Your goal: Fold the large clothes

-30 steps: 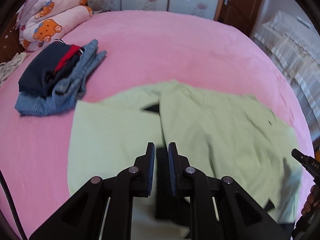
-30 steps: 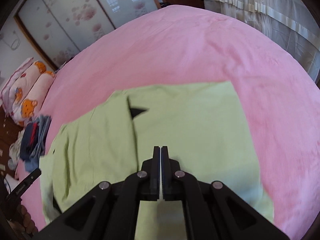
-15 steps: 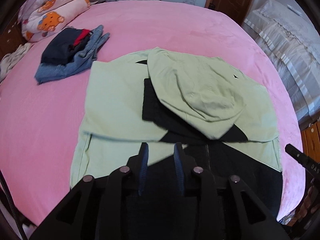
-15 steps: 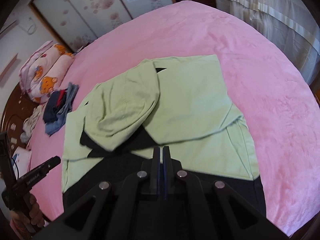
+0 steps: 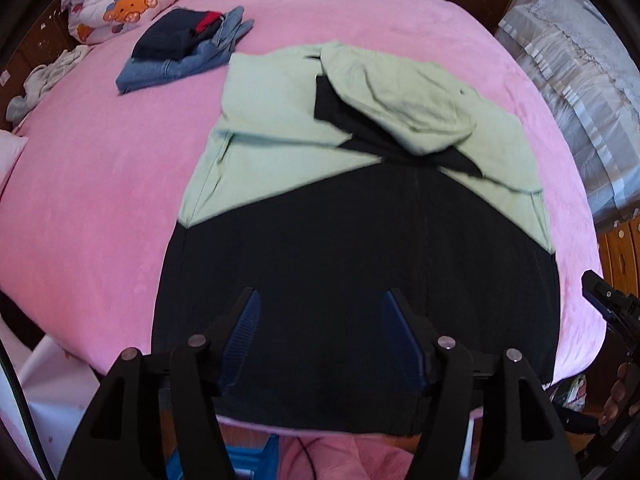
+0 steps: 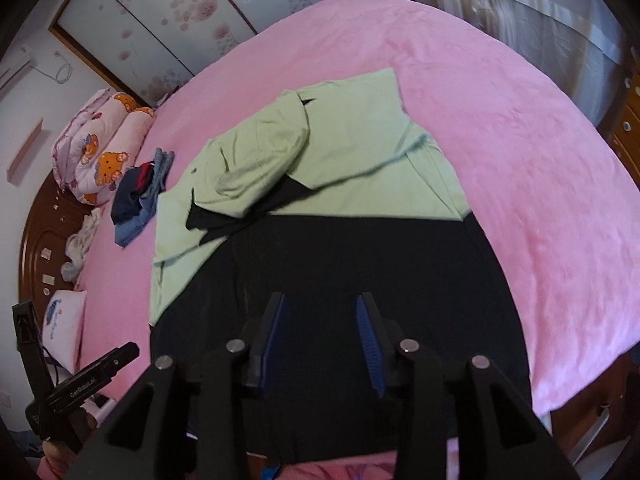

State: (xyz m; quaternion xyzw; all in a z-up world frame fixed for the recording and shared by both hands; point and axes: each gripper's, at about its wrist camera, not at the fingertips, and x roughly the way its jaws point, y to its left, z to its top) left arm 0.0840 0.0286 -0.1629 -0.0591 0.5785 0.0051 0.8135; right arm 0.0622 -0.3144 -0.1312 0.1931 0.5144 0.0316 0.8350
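A large hooded garment, light green (image 5: 280,120) above and black (image 5: 360,248) below, lies flat on the pink bed (image 5: 100,160), its hood flopped over the chest. My left gripper (image 5: 320,294) hovers over the black hem by the bed's near edge. Its jaws are opening and the pads press on nothing. In the right wrist view the same garment (image 6: 360,152) spreads out, and my right gripper (image 6: 322,298) hangs above its black part (image 6: 360,264), jaws also opening, nothing pinched. Each gripper shows at the edge of the other's view (image 5: 608,304) (image 6: 88,380).
A pile of folded jeans and dark clothes (image 5: 184,52) (image 6: 140,196) sits at the far left of the bed, beside a rolled bear-print quilt (image 5: 128,0) (image 6: 104,152). A white-draped piece of furniture (image 5: 580,60) stands right of the bed. The hem lies at the bed's near edge.
Both grippers drew back toward the bed's near edge, pulling the black lower half out flat. Their jaws went from shut on the fabric to apart, letting it go.
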